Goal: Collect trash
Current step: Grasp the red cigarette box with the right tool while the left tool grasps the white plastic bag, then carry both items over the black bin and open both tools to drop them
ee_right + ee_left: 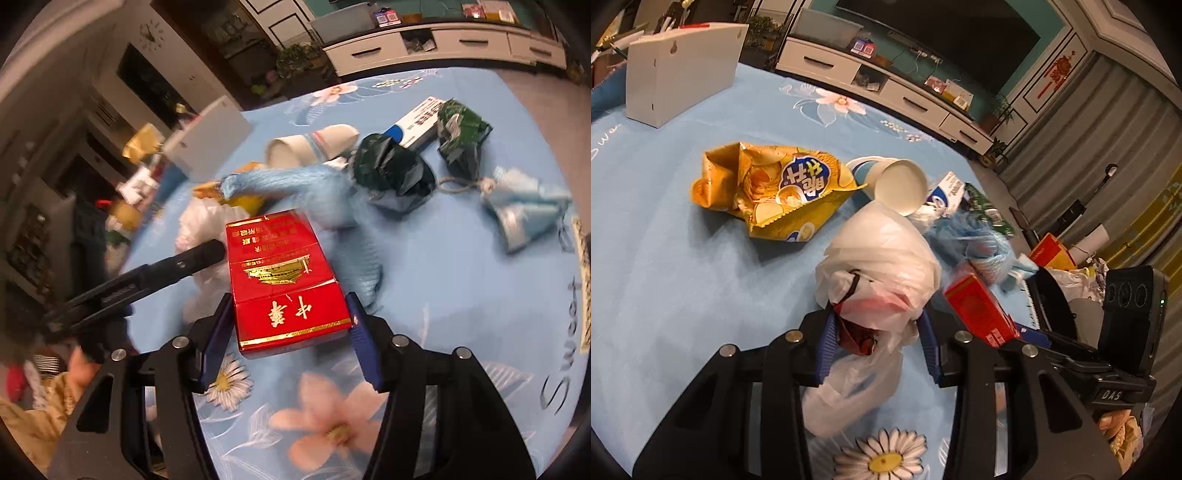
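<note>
We hold a white plastic bag (879, 258), bunched, between the blue pads of our left gripper (877, 343), jaws pinched partway onto it above the blue flowered tablecloth (665, 258). Our right gripper (291, 328) clamps a red cigarette carton (284, 284), jaws about half open. Beyond lie a yellow chip bag (775, 188) and paper cup (897, 184).

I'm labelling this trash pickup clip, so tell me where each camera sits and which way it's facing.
Left wrist: on the left gripper, looking down along its fingers, which pinch a white plastic bag; beyond it lies a yellow snack bag.
Right wrist: on the right gripper, angled down at a red carton between its fingers.
Shared: the blue floral tablecloth, the carton, a paper cup and the white bag.
</note>
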Demonstrator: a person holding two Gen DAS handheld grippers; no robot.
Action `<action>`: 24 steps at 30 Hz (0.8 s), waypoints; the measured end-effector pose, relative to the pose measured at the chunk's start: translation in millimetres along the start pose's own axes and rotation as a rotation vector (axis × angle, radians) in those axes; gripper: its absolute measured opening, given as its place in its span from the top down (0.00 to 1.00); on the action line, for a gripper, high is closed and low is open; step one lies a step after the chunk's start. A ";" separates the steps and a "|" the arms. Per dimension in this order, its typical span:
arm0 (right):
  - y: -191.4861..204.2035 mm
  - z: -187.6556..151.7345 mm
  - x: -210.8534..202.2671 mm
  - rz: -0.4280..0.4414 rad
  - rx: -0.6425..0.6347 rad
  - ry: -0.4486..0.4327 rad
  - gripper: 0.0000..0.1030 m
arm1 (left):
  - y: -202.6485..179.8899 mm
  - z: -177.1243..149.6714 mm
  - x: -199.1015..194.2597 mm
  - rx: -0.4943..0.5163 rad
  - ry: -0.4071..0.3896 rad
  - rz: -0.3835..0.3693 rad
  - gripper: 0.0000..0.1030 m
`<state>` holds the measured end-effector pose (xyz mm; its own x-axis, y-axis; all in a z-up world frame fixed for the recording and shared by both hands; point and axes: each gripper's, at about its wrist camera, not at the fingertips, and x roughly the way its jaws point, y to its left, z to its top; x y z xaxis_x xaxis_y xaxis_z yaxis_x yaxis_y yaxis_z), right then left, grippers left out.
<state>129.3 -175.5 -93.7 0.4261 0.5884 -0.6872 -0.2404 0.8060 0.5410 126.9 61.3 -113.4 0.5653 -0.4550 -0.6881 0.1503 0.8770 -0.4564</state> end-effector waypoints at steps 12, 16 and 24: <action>25.2 -31.7 -71.3 -0.014 -0.008 -0.144 0.42 | -38.8 -15.1 -51.9 0.083 -0.053 -0.047 0.61; 15.1 -38.2 -98.4 -0.052 0.022 -0.206 0.42 | -61.1 -17.9 -56.3 0.125 -0.055 -0.070 0.61; -15.6 -55.9 -148.7 -0.117 0.093 -0.315 0.42 | -116.1 -21.1 -47.6 0.237 -0.030 -0.112 0.61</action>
<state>20.9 -271.8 -27.0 0.6981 0.4312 -0.5716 -0.0996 0.8491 0.5188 65.4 -22.1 -39.6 0.5580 -0.5494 -0.6219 0.3968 0.8348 -0.3815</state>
